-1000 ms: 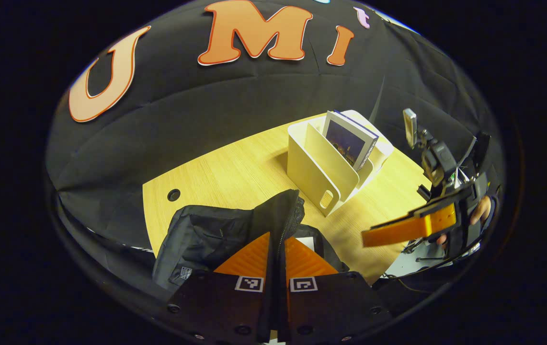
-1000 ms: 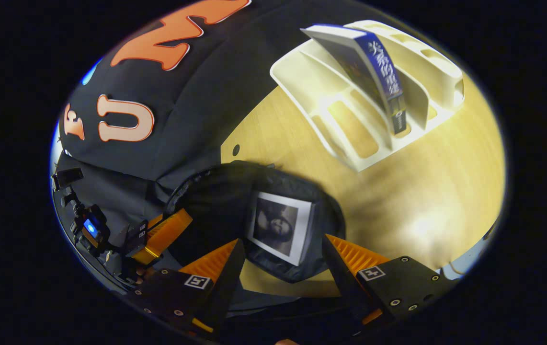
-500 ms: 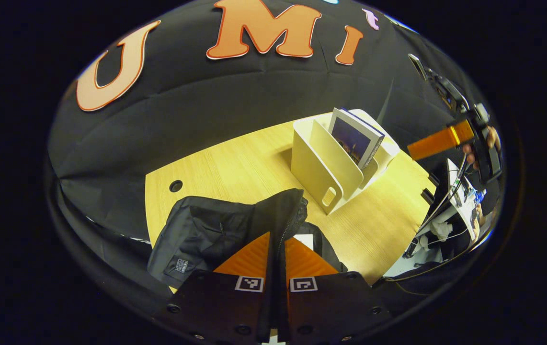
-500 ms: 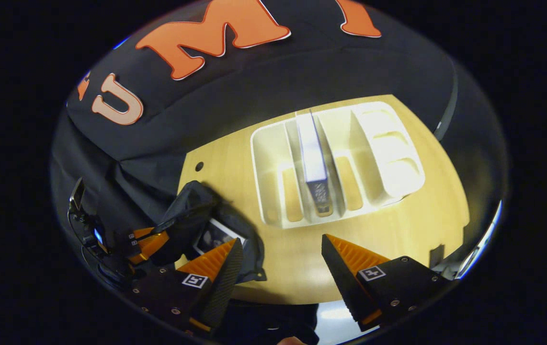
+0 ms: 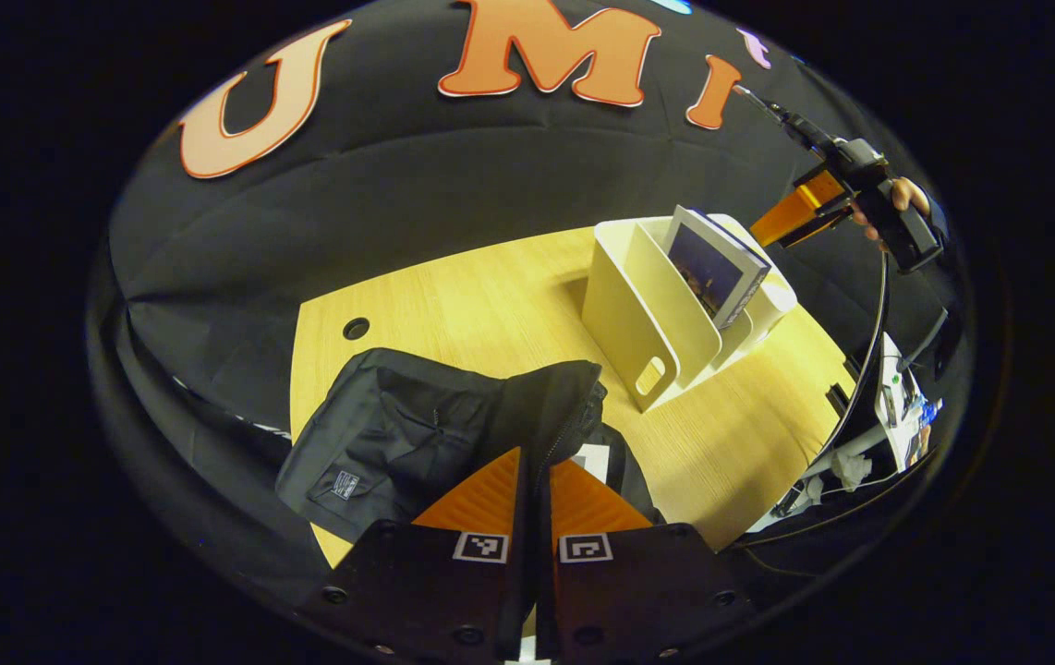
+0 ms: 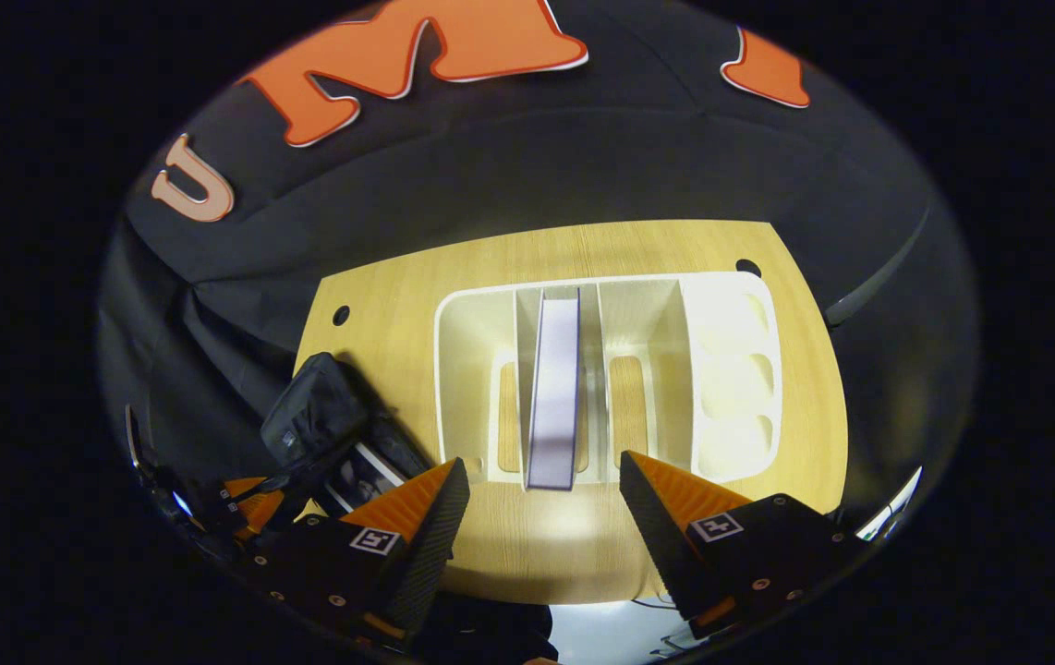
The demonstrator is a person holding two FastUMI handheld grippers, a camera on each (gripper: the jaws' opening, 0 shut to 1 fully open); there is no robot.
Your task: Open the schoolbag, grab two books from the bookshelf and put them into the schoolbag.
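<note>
Wooden table edge beside bookshelf

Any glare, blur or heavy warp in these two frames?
Right gripper view: glare washes out the rack's right compartments, with a bright patch on the table ahead of the book; sharp otherwise. Left gripper view: even light, no blown spots; fisheye bends the table edge, and the right gripper sits stretched near the rim.
</note>
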